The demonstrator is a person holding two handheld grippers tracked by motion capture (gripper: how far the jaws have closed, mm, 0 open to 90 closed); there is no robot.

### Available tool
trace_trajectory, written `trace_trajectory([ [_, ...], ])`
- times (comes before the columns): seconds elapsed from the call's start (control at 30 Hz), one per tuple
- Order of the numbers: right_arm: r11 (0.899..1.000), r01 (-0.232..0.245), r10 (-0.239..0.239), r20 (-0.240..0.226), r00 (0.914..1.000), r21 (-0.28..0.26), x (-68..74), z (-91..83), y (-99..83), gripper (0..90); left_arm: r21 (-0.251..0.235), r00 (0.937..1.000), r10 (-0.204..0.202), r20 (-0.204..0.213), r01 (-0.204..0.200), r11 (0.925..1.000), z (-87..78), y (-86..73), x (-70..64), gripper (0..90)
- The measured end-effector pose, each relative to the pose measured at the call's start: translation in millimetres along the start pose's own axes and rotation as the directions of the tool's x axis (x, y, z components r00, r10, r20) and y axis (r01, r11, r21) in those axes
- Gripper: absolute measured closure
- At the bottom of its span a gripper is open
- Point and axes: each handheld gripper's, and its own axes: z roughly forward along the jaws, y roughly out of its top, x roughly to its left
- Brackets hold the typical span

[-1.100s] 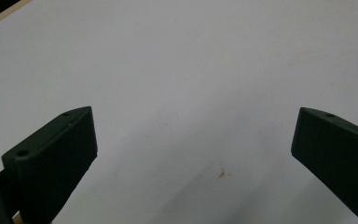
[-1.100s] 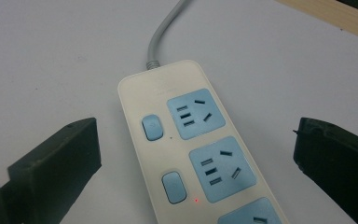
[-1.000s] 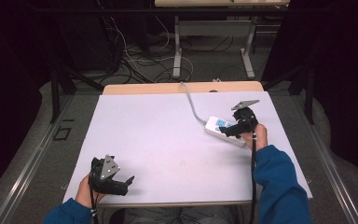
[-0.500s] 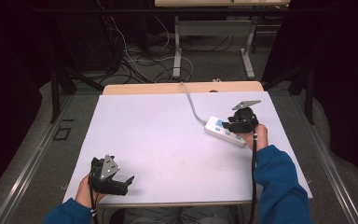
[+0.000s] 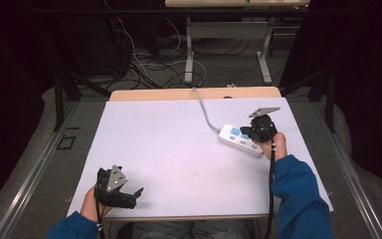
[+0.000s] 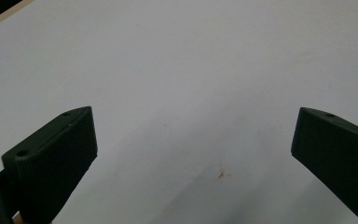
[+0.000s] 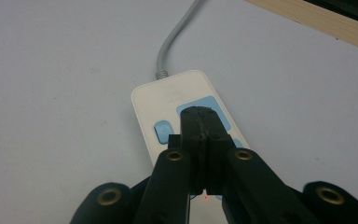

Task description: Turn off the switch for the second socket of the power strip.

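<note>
A white power strip (image 5: 236, 138) with blue sockets lies on the right part of the white table (image 5: 179, 149), its grey cable (image 5: 205, 112) running off the far edge. My right gripper (image 5: 252, 133) is shut, its joined tips low over the strip. In the right gripper view the shut tips (image 7: 199, 116) cover a blue socket of the power strip (image 7: 168, 100), beside a small blue button (image 7: 162, 130). Whether they touch the strip I cannot tell. My left gripper (image 5: 137, 195) rests near the front left corner, open (image 6: 196, 154), with bare table between its jaws.
A wooden strip (image 5: 179, 94) borders the table's far edge. Beyond it are table legs (image 5: 189, 45) and loose cables (image 5: 144, 59) on the dark floor. A faint brown mark (image 6: 222, 174) sits on the table surface ahead of the left gripper.
</note>
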Motion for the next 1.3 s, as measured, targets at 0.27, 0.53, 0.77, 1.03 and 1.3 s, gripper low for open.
trace_trajectory([
  [0.27,0.999,0.014,-0.015,0.017,0.9997,0.052,1.3,3.2,-2.8,90.0,0.001,1.0,0.0,0.003,0.0,1.0,-0.1,0.0,-0.1,0.1],
  [0.53,0.991,0.029,-0.029,0.0,0.9996,0.13,1.2,11.7,-7.5,90.0,0.0,1.0,0.001,0.002,-0.001,1.0,-0.2,-0.1,0.2,0.1],
  [0.77,0.984,0.014,-0.013,-0.008,0.9999,0.177,2.2,16.1,-10.0,90.0,0.001,1.0,0.0,0.003,0.0,1.0,-0.1,-0.1,0.0,0.1],
  [1.03,0.985,-0.012,0.015,-0.012,0.9998,0.173,0.6,17.6,-12.5,90.0,0.002,1.0,0.001,0.003,-0.001,1.0,-0.2,-0.1,-0.2,0.1],
  [1.3,0.986,-0.021,0.025,-0.023,0.9994,0.165,-0.9,17.5,-13.8,90.0,0.001,1.0,0.001,0.001,-0.001,1.0,-0.3,-0.1,-0.2,0.1],
])
